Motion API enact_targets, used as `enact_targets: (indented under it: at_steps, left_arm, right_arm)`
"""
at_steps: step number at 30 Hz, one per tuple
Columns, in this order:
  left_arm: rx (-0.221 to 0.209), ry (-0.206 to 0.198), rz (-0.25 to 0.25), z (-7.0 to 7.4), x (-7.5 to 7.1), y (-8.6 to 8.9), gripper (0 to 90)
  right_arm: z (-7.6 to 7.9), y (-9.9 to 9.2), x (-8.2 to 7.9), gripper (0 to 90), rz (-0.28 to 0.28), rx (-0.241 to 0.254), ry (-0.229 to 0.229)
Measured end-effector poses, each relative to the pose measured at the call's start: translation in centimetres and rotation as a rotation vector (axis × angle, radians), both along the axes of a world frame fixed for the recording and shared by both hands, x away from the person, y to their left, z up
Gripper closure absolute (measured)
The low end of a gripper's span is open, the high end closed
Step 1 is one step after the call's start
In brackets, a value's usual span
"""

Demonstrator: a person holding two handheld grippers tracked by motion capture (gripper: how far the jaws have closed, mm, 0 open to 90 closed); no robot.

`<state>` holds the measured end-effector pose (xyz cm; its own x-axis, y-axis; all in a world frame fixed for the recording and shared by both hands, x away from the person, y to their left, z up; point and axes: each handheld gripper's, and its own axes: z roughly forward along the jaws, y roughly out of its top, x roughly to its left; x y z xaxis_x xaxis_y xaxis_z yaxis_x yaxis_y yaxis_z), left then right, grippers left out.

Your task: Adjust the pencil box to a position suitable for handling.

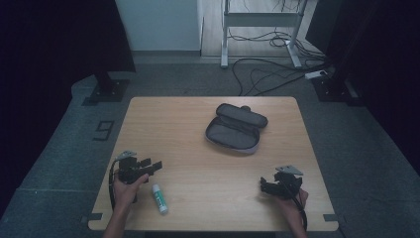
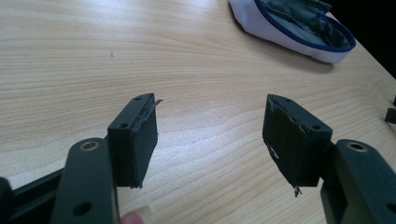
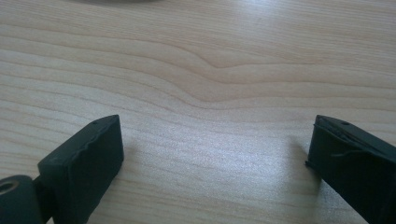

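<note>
Both grippers spread, empty: left gripper point(image 1: 151, 165) beside glue stick point(image 1: 159, 198), right gripper point(image 1: 268, 185) idle. Start stage; next, likely left pinches stick, carries to far open pouch point(image 1: 236, 128).

The table point(image 1: 208, 163) is viewed from above, and closely along each gripper's fingers point(image 2: 135, 140); the pouch point(image 1: 236, 129) is shared with the left gripper view.

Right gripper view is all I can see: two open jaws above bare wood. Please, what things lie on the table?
Observer: An open pencil case lies past the table's middle.
Operator: Is anything close to the other hand?
Observer: Yes, a white glue stick with a green label lies beside the left gripper.
Operator: Does that gripper hold it?
Observer: No, its jaws stand open over bare wood.
</note>
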<state>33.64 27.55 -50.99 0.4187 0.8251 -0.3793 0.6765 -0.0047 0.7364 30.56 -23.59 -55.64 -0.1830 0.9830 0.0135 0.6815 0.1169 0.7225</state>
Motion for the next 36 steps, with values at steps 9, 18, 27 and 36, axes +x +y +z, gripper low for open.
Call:
enact_targets:
  at_steps: [9, 18, 27, 36]
  left_arm:
    - [0.005, -0.044, -0.012, 0.8, -0.5, -0.9, 36.4]
    - [0.008, -0.075, -0.018, 1.9, -1.0, -2.0, 36.3]
    - [0.02, -0.091, -0.027, 3.0, -0.1, -3.5, 36.1]
    - [0.049, -0.111, -0.069, 4.2, 0.9, -6.1, 36.1]
  right_arm:
    - [0.1, -0.1, -0.1, 8.9, -0.007, 0.003, -0.012]
    - [0.1, -0.1, 0.3, 13.8, -0.013, 0.006, -0.022]
    - [1.3, -0.5, 0.3, 18.9, 0.0, 0.051, -0.066]
    - [3.2, -0.4, 0.7, 22.0, 0.027, 0.116, -0.128]
